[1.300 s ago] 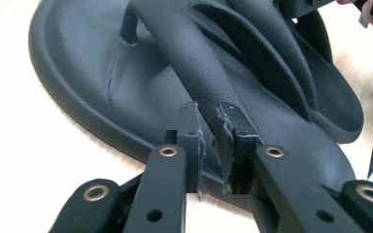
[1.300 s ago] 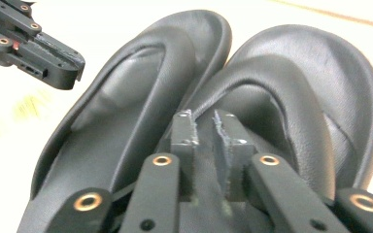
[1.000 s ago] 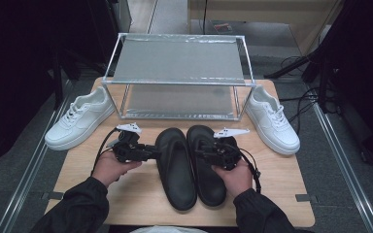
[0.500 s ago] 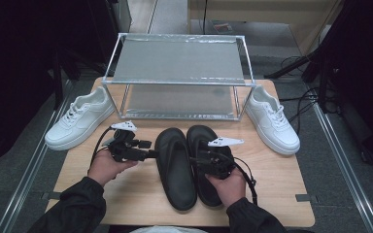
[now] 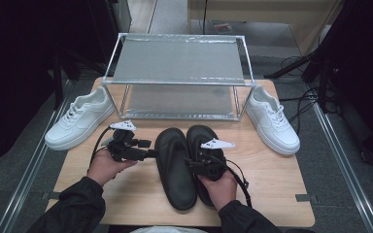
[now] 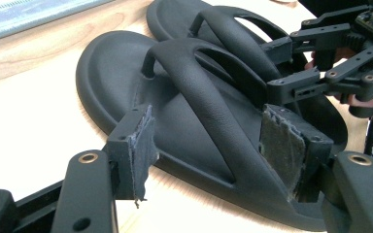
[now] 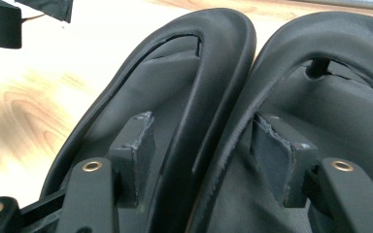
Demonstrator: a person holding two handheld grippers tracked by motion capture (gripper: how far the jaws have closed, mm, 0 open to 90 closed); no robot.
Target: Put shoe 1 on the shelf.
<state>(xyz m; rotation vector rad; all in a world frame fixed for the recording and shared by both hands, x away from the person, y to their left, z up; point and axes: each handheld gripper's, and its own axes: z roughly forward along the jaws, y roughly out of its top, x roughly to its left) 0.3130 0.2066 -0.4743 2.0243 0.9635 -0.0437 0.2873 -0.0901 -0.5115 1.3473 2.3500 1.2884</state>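
Two black flip-flops lie side by side in the middle of the wooden table, the left one (image 5: 175,174) and the right one (image 5: 200,137). My left gripper (image 5: 151,153) lies at the left flip-flop's outer edge. In the left gripper view its jaws (image 6: 212,145) straddle that flip-flop's strap (image 6: 199,92) with the pads clear of it; they have just been opening. My right gripper (image 5: 190,163) rests over the right flip-flop. Its jaws (image 7: 206,145), also just opening, stand apart around the adjoining edges of both flip-flops without pressing on them.
A metal-framed two-level rack (image 5: 179,73) stands at the back of the table (image 5: 281,184). A white sneaker (image 5: 77,121) lies left of it and another white sneaker (image 5: 272,121) to its right. Cables trail on the floor at the right.
The right hand has slid left and toward the table's near edge, along the right flip-flop. Both grippers' jaws stand wider than before. The left hand has stayed put.
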